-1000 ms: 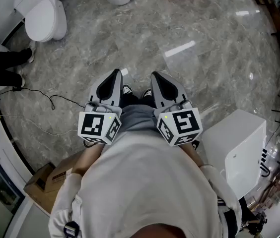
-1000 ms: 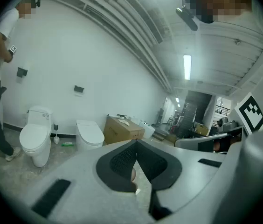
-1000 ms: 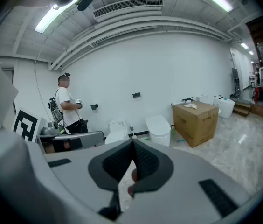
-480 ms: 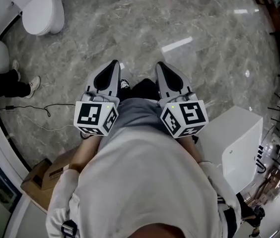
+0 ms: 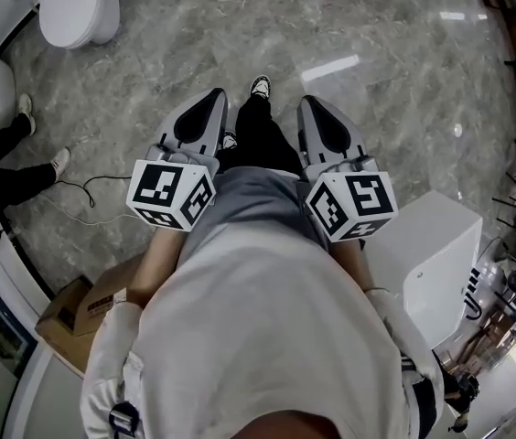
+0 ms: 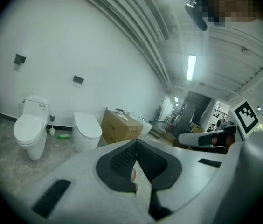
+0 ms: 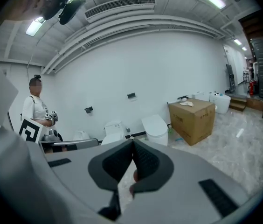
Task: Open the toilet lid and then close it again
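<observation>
Standing well apart from the toilet (image 5: 75, 7), its lid lying down, at the top left corner of the head view; seeing it now higher and more cut off by the edge than a second ago. Seeing the same toilet (image 6: 29, 130) against the white wall in the left gripper view, near a second toilet (image 6: 87, 130) and a cardboard box (image 6: 121, 125). Holding the left gripper (image 5: 210, 99) and the right gripper (image 5: 315, 106) side by side in front of the body, both clenched with nothing between the jaws, same as before. Stretching a leg in black trousers forward between the grippers, with the shoe (image 5: 260, 86) now reaching beyond their tips. Passing another person's leg (image 5: 6, 176) at the left, now lying lower in the view, and a white box (image 5: 432, 263) at the right.
</observation>
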